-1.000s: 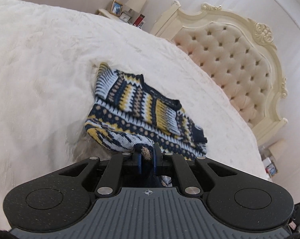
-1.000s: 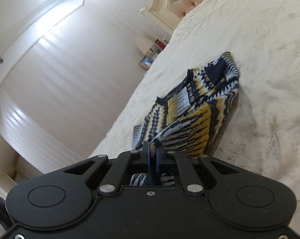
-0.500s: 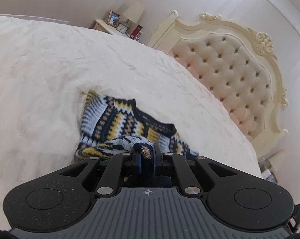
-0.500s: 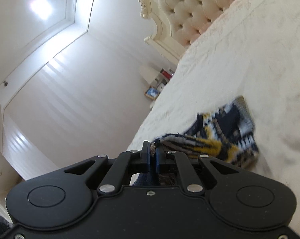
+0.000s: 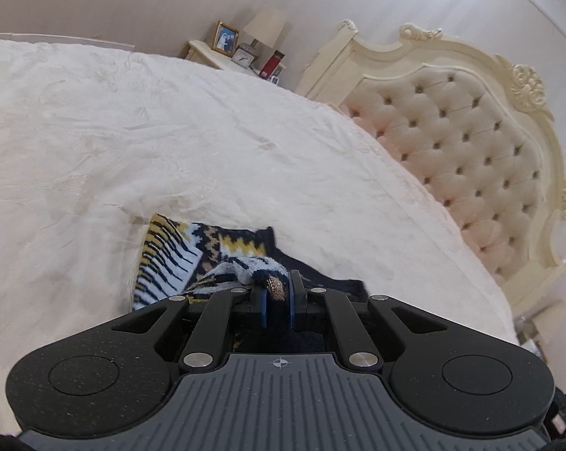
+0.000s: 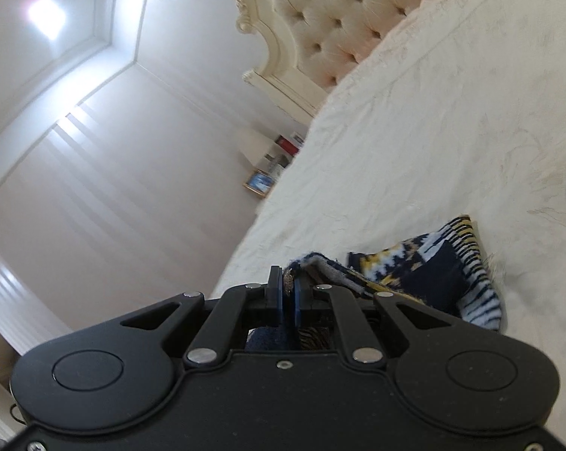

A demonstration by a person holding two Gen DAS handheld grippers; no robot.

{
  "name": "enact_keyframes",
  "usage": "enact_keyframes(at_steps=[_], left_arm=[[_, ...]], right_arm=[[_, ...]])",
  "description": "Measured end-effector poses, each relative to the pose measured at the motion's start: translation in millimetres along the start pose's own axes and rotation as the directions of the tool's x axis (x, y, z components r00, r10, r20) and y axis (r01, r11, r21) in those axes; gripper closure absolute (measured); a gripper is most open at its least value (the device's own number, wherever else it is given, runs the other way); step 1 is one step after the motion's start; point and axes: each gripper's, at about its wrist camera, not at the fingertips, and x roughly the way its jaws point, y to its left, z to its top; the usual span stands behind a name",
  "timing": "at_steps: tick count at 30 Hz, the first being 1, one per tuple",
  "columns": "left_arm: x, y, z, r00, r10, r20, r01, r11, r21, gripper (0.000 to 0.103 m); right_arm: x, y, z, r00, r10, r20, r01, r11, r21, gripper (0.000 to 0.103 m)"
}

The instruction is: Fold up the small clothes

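We pinch the patterned sweater (image 5: pixel 181 259) in both our left gripper (image 5: pixel 278 293) and right gripper (image 6: pixel 288 293), over the cream bedspread (image 5: pixel 170 143); tufted headboard (image 5: pixel 467 150) ahead.

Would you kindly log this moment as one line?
left gripper: shut on sweater | right gripper: shut on sweater | bed: beneath

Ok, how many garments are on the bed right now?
1. A patterned knit sweater lies on the bedspread near the camera, one edge pinched in the left tool, another in the right tool. Anything behind the tools would be hidden.
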Motion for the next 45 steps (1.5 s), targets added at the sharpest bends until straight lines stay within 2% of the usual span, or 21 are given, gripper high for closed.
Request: enact_keyframes(at_steps=[7,11,13,14,18,19,20,21,22,23,24,25,27,31,33,35,37,39,40,43,45], left_arm=[[54.5,25.4,-7.6,0.996,0.053,-0.070,-0.053,0.999,0.006,0.093],[62.7,36.8,-7.7,0.997,0.021,-0.078,-0.023,1.000,-0.020,0.091],[65.1,42.8,-2.9,0.996,-0.002,-0.087,-0.001,0.999,-0.034,0.084],[65.4,44.9,-0.3,0.996,-0.011,-0.093,0.008,0.999,-0.038,0.083],[61.2,45.0,7.5,0.995,-0.027,-0.098,0.025,0.999,-0.023,0.078],[59.9,43.2,9.0,0.995,-0.028,-0.098,0.027,1.000,-0.014,0.075],[59.0,40.1,10.3,0.995,-0.030,-0.099,0.030,1.000,-0.001,0.071],[57.6,37.3,10.9,0.994,-0.033,-0.105,0.035,0.999,0.015,0.061],[57.5,34.2,11.2,0.993,-0.036,-0.114,0.040,0.999,0.031,0.049],[57.2,30.5,10.8,0.993,-0.034,-0.116,0.040,0.998,0.047,0.041],[56.0,27.3,10.5,0.993,-0.027,-0.115,0.034,0.997,0.065,0.025],[54.8,24.7,10.4,0.994,-0.013,-0.105,0.022,0.996,0.086,0.017],[53.5,21.3,12.2,0.996,0.016,-0.093,-0.005,0.993,0.122,0.013],[47.6,24.0,18.0,0.993,0.080,-0.088,-0.068,0.989,0.129,0.012],[44.3,18.9,18.3,0.984,0.150,-0.100,-0.128,0.971,0.202,0.012],[39.6,10.5,13.4,0.976,0.197,-0.095,-0.160,0.939,0.305,0.012],[33.6,3.4,2.8,0.973,0.207,-0.106,-0.153,0.914,0.377,0.012],[32.0,-2.9,-10.6,0.967,0.204,-0.155,-0.115,0.887,0.447,0.013],[33.6,-7.1,-17.5,0.960,0.211,-0.182,-0.096,0.865,0.492,0.013],[41.0,-22.5,-37.2,0.947,0.248,-0.205,-0.061,0.764,0.642,0.013],[47.5,-26.0,-48.7,0.939,0.264,-0.221,-0.041,0.724,0.689,0.013]], right_arm=[[51.3,-32.0,-6.0,0.994,-0.090,-0.055,0.091,0.996,0.008,0.089],[65.0,-44.0,-9.5,0.989,-0.127,-0.069,0.128,0.992,0.011,0.088],[66.5,-48.8,-10.3,0.988,-0.139,-0.068,0.141,0.990,0.016,0.087],[66.7,-50.6,-10.3,0.987,-0.143,-0.069,0.144,0.989,0.017,0.083],[63.3,-52.9,-9.3,0.988,-0.141,-0.067,0.143,0.989,0.026,0.082],[61.5,-51.4,-9.0,0.987,-0.149,-0.060,0.151,0.989,0.014,0.080],[59.6,-48.8,-7.9,0.987,-0.152,-0.051,0.152,0.988,0.001,0.068],[59.7,-46.0,-6.6,0.988,-0.147,-0.042,0.147,0.989,-0.008,0.060],[58.8,-44.3,-3.8,0.989,-0.143,-0.033,0.143,0.990,-0.015,0.046],[56.3,-41.1,-2.3,0.989,-0.144,-0.024,0.144,0.989,-0.025,0.040],[52.5,-36.5,-1.4,0.989,-0.148,-0.014,0.147,0.988,-0.042,0.039],[48.7,-31.6,-0.6,0.988,-0.151,-0.008,0.150,0.987,-0.064,0.039],[42.3,-20.4,-0.5,0.987,-0.162,-0.007,0.160,0.980,-0.119,0.039],[31.9,2.5,-7.0,0.979,-0.203,-0.019,0.190,0.944,-0.268,0.035],[29.9,11.8,-14.3,0.972,-0.235,-0.029,0.209,0.910,-0.358,0.035],[28.3,19.7,-25.4,0.959,-0.280,-0.045,0.230,0.859,-0.457,0.035],[25.9,25.4,-36.5,0.950,-0.308,-0.058,0.230,0.813,-0.534,0.035],[26.0,27.3,-47.8,0.940,-0.332,-0.084,0.222,0.776,-0.591,0.035],[26.7,28.2,-54.0,0.934,-0.345,-0.095,0.215,0.754,-0.621,0.035],[31.3,30.1,-69.0,0.919,-0.380,-0.110,0.195,0.677,-0.709,0.035],[33.6,31.3,-79.1,0.910,-0.400,-0.112,0.182,0.626,-0.758,0.035]])
